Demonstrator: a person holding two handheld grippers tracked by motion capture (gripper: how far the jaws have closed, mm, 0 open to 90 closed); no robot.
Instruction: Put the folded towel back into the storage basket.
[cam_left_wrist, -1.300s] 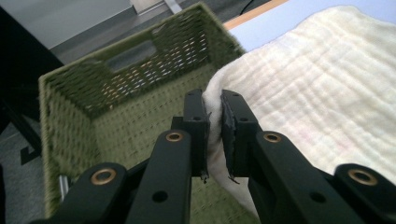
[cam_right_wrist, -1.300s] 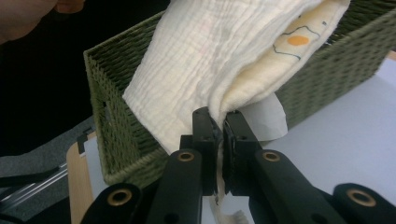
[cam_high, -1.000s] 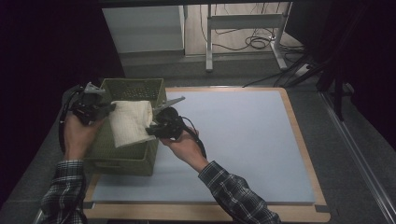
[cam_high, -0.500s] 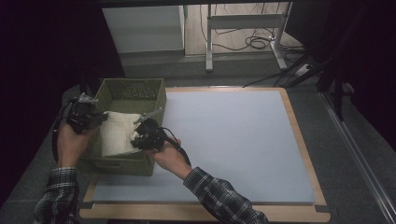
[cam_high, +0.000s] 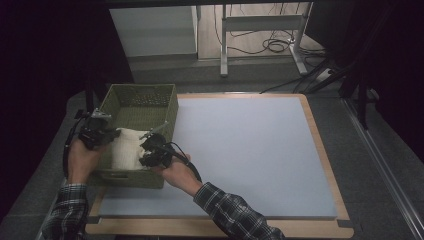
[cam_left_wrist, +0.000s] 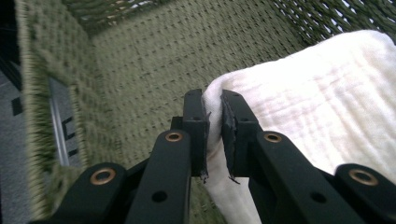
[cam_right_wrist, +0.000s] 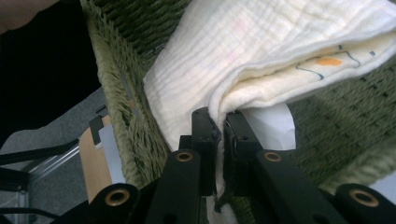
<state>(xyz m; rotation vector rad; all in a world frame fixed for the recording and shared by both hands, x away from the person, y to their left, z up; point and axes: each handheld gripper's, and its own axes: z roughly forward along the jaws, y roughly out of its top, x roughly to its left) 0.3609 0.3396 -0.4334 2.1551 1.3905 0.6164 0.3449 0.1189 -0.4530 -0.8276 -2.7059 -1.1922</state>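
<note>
The folded cream-white muslin cloth (cam_high: 126, 149) lay inside the green woven rectangular basket (cam_high: 141, 95), at the end nearest the person, with the far half of the basket open. The basket stood at the left edge of the pale blue-grey tabletop (cam_high: 250, 150).

The left tool (cam_high: 100, 134) was clenched on one edge of the cloth (cam_left_wrist: 299, 107); the left gripper view showed the fabric pinched between its two black jaws, with the basket's woven wall (cam_left_wrist: 140, 60) just behind. The right tool (cam_high: 151, 152) was likewise clamped on the opposite edge, its jaws closed on the folded layers (cam_right_wrist: 261, 51) close against the basket's near wall (cam_right_wrist: 121, 102).

Judged from this, the placing was nearly done: the cloth was within the basket and seemed low in it, though whether it rested fully on the bottom could not be told. What remained was to let go with both tools and lift them clear of the rim.
</note>
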